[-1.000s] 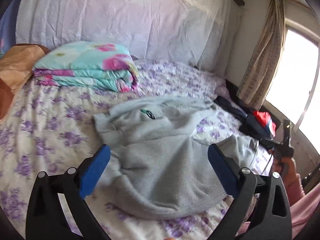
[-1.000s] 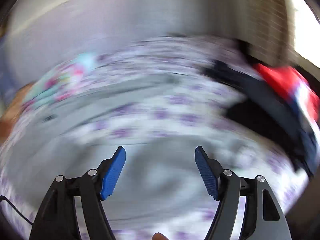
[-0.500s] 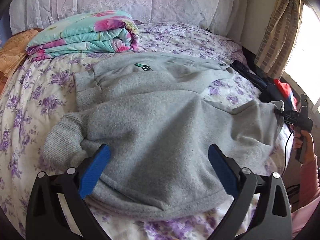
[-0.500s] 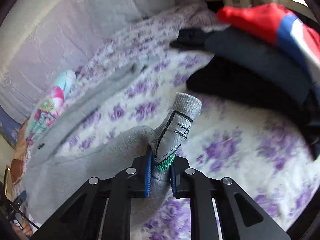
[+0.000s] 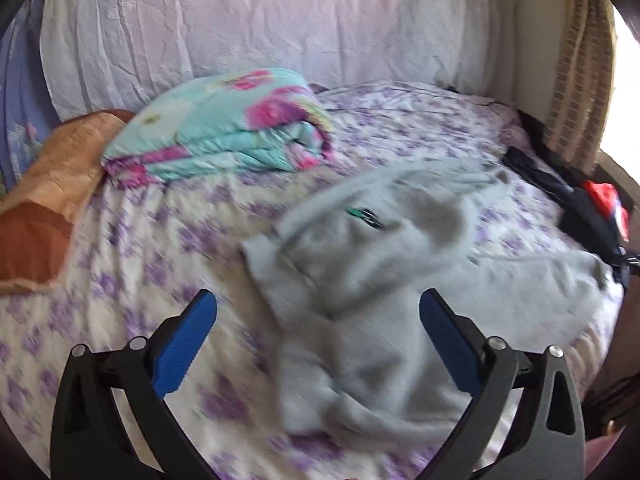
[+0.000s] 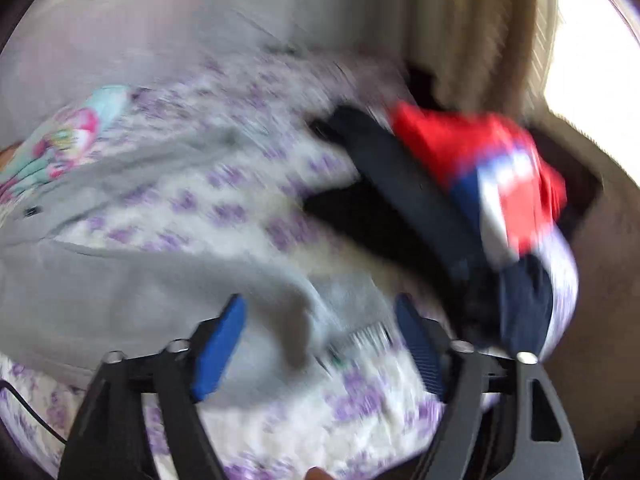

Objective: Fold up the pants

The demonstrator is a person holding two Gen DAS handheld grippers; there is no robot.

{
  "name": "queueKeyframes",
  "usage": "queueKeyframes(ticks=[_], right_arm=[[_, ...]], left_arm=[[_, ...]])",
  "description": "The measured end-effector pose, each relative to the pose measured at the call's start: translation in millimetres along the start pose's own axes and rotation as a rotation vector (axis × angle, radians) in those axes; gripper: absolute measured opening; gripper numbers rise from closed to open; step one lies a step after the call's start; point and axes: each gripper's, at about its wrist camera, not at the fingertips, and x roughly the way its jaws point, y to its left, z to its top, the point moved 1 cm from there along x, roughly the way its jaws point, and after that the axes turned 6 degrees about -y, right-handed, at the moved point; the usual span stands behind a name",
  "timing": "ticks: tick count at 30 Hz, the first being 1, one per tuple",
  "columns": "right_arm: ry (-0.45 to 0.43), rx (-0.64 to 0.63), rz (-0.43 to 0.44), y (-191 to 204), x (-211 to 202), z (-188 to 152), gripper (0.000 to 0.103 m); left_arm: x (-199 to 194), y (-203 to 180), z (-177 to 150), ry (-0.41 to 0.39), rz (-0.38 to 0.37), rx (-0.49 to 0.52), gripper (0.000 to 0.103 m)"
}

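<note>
Half a second ago the right tool (image 6: pixel 320 340) was pinching the end of the gray pants (image 5: pixel 372 280); now it is standing wide, holding nothing, and that end is lying loose between its blue fingers (image 6: pixel 218 344). Both pictures are blurring.

Those pants are lying crumpled on the bed (image 5: pixel 132 264), on a sheet with purple flowers. They are soft and fuzzy looking, bunching up in thick folds, with one part stretching toward the right edge of the bed. A small dark and green mark (image 5: pixel 364 214) is showing on the top, too small to read. A white tag (image 6: pixel 360 338) with dark lines is showing near the loose end, and its writing is too blurry to read.

The left tool (image 5: pixel 316 340) is hanging wide over the pants, holding nothing. A folded flowery blanket (image 5: pixel 224 132) is sitting behind the pants, and dark clothes (image 6: pixel 400 200) with a red one (image 6: pixel 480 160) are lying at the right side.
</note>
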Motion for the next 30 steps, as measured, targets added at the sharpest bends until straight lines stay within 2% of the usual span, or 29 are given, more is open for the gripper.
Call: queueKeyframes(ticks=[1, 3, 6, 9, 11, 13, 16, 18, 20, 22, 24, 25, 26, 27, 28, 29, 30], right_arm=[[-0.051, -0.059, 0.041, 15.5, -8.4, 14.3, 0.1], [-0.16, -0.235, 0.155, 64.7, -18.1, 50.8, 0.1], [-0.202, -0.503, 0.301, 148.4, 3.2, 95.1, 0.1], [-0.179, -0.687, 0.44, 228.2, 45.5, 125.6, 0.1], [-0.133, -0.778, 0.527, 275.0, 77.3, 140.3, 0.1], [-0.049, -0.852, 0.608, 320.5, 116.8, 151.4, 0.1], [-0.018, -0.934, 0.61, 367.9, 169.2, 160.5, 0.1], [-0.014, -1.005, 0.598, 390.6, 206.5, 167.3, 0.099], [0.048, -1.009, 0.641, 402.4, 238.0, 173.7, 0.09], [0.172, -1.013, 0.7, 412.6, 272.3, 176.7, 0.08], [0.246, -1.043, 0.739, 414.4, 289.3, 171.9, 0.073], [0.281, -1.062, 0.76, 415.3, 295.1, 168.5, 0.064], [0.306, -1.075, 0.778, 415.1, 298.8, 165.0, 0.055], [0.339, -1.063, 0.812, 414.3, 301.0, 162.0, 0.034], [0.358, -1.042, 0.837, 412.5, 300.5, 161.1, 0.024], [0.35, -1.03, 0.842, 410.2, 296.7, 160.1, 0.015], [0.31, -1.04, 0.833, 405.9, 288.9, 158.5, 0.01]], left_arm=[[10.4, 7.2, 7.6, 0.011, -0.001, -0.006, 0.099], [44.6, 25.4, 23.7, 0.052, -0.005, -0.036, 0.099], [93.6, 43.5, 35.2, 0.116, -0.034, -0.059, 0.099], [130.5, 51.1, 34.4, 0.161, -0.052, -0.05, 0.099], [141.8, 54.6, 27.7, 0.165, -0.078, -0.058, 0.099], [149.6, 57.1, 16.4, 0.165, -0.129, -0.058, 0.099], [161.8, 59.8, 3.2, 0.19, -0.166, -0.035, 0.099], [170.1, 65.0, -1.1, 0.202, -0.204, -0.065, 0.099], [173.5, 68.5, -1.9, 0.202, -0.226, -0.092, 0.099], [172.5, 68.4, -2.0, 0.188, -0.242, -0.094, 0.097], [172.2, 66.7, -2.7, 0.182, -0.252, -0.089, 0.089], [171.6, 65.2, -2.7, 0.178, -0.266, -0.085, 0.086], [171.5, 64.4, -2.5, 0.175, -0.28, -0.083, 0.078], [171.4, 63.4, -2.0, 0.171, -0.296, -0.084, 0.066], [172.4, 63.2, -1.5, 0.17, -0.297, -0.086, 0.062], [172.1, 63.8, -1.0, 0.169, -0.299, -0.091, 0.06], [171.5, 64.7, -0.8, 0.163, -0.304, -0.1, 0.053]])
